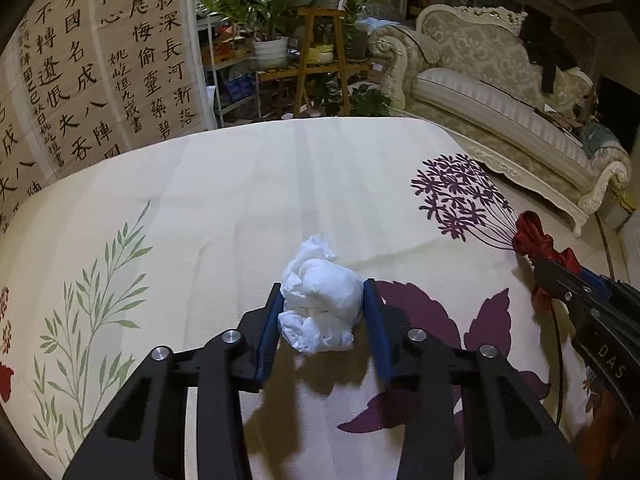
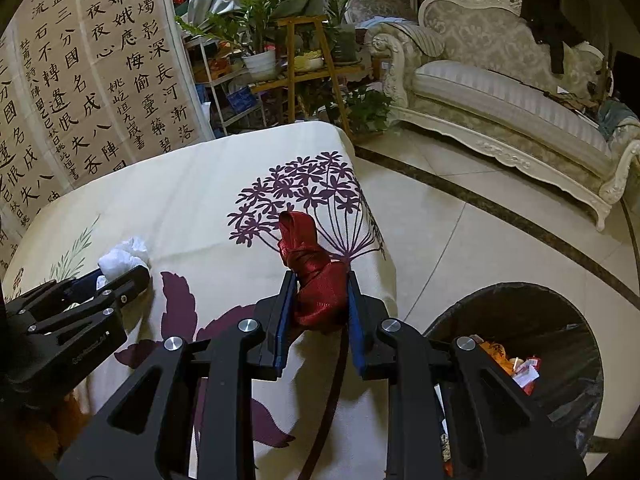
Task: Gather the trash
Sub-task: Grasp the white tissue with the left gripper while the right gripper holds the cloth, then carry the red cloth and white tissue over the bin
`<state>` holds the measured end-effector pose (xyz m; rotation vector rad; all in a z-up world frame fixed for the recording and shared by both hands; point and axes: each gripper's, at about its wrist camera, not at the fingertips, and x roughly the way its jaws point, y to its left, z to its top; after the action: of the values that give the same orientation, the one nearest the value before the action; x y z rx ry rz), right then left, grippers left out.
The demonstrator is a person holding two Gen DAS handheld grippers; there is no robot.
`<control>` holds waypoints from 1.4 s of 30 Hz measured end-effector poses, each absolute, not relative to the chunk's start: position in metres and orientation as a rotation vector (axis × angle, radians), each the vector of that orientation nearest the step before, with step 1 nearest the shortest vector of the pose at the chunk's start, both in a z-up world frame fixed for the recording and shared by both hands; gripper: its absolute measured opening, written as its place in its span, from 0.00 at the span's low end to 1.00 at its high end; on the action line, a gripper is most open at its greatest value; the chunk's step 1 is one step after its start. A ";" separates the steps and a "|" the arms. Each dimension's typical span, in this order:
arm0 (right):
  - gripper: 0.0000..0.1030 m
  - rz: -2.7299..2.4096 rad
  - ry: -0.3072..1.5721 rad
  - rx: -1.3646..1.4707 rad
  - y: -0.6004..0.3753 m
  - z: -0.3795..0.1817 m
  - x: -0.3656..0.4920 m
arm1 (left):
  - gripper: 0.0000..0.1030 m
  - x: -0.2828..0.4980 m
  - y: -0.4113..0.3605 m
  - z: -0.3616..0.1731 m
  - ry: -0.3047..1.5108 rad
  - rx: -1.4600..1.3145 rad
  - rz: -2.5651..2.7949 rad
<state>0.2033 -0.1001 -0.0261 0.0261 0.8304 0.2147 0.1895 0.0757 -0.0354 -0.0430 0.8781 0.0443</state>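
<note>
A crumpled white tissue wad (image 1: 320,304) sits between the blue pads of my left gripper (image 1: 322,292), which is shut on it just above the flowered tablecloth (image 1: 224,208). The wad also shows in the right wrist view (image 2: 122,258), with the left gripper (image 2: 116,276) around it. My right gripper (image 2: 320,280) is shut on a crumpled red fabric piece (image 2: 316,276) near the table's right edge. The red piece (image 1: 532,236) and the right gripper (image 1: 560,276) show at the right of the left wrist view.
A round black-lined trash bin (image 2: 532,360) with wrappers inside stands on the tile floor right of the table. A cream sofa (image 2: 500,96) stands beyond. A calligraphy screen (image 1: 80,72) and plant shelves (image 1: 304,60) stand behind the table.
</note>
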 end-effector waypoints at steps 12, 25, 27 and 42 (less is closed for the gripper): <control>0.23 0.222 0.821 0.031 -0.098 -0.022 0.175 | 0.33 0.164 0.074 -0.024 0.843 -0.036 0.055; 0.23 0.223 0.822 0.037 -0.111 -0.020 0.126 | 0.33 0.117 0.059 -0.015 0.821 -0.033 0.050; 0.23 0.221 0.822 0.038 -0.114 -0.020 0.120 | 0.33 0.110 0.055 -0.014 0.819 -0.034 0.047; 0.23 0.162 0.813 0.077 -0.161 -0.023 0.066 | 0.33 0.069 0.014 -0.016 0.807 -0.006 -0.011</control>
<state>0.0665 -0.1615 -0.0227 0.0771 0.8127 0.1615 0.0688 0.0139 -0.0161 -0.0062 0.8074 -0.0107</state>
